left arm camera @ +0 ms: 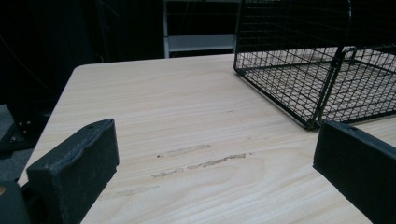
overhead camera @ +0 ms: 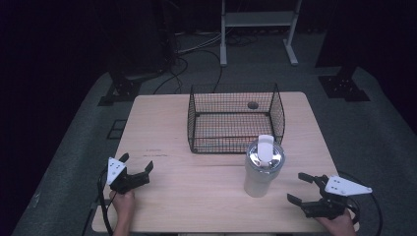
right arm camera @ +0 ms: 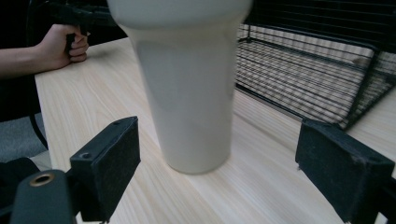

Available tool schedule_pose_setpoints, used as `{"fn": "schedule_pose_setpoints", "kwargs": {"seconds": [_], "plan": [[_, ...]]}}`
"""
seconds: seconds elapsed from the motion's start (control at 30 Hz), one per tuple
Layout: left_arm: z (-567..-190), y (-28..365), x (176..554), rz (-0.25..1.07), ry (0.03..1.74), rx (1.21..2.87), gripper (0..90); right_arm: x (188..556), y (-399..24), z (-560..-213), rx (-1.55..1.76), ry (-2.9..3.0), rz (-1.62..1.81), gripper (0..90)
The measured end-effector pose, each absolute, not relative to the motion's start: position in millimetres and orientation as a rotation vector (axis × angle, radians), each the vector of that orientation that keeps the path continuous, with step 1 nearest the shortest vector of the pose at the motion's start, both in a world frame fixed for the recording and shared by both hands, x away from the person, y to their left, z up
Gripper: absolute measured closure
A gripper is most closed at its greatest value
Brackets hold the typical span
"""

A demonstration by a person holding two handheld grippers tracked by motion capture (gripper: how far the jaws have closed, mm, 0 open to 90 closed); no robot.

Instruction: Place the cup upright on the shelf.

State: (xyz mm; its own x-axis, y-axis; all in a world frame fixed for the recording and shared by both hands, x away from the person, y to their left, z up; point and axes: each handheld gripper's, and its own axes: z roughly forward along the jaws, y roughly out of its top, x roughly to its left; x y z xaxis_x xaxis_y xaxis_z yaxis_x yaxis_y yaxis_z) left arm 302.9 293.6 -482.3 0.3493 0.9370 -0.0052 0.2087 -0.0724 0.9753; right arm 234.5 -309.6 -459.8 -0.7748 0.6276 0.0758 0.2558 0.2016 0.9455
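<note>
- Right gripper (overhead camera: pixel 299 187): jaws spread, empty, near the upright tumbler (overhead camera: pixel 262 167).
- Left gripper (overhead camera: pixel 136 164): jaws spread, empty, well apart.
- Basket (overhead camera: pixel 235 143): just behind tumbler.

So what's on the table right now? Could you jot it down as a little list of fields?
Surface: wooden table
Container: black wire basket, nothing inside, at the far middle
Object: white tumbler with lid, upright, just in front of the basket
Left hand-held gripper: open, resting at the near left, holding nothing
Right hand-held gripper: open, pointed at the tumbler, not touching it
</note>
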Motion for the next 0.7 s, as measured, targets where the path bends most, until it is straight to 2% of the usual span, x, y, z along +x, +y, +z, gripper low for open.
{"fn": "schedule_pose_setpoints", "kwargs": {"seconds": [0.27,0.7], "plan": [[-483,293,302,0.857,1.059,1.535,0.0,247,-277,-460,0.792,2.171,1.602,13.0],[-483,293,301,0.86,1.048,1.538,0.0,265,-250,-457,0.773,2.198,1.638,13.0]]}}
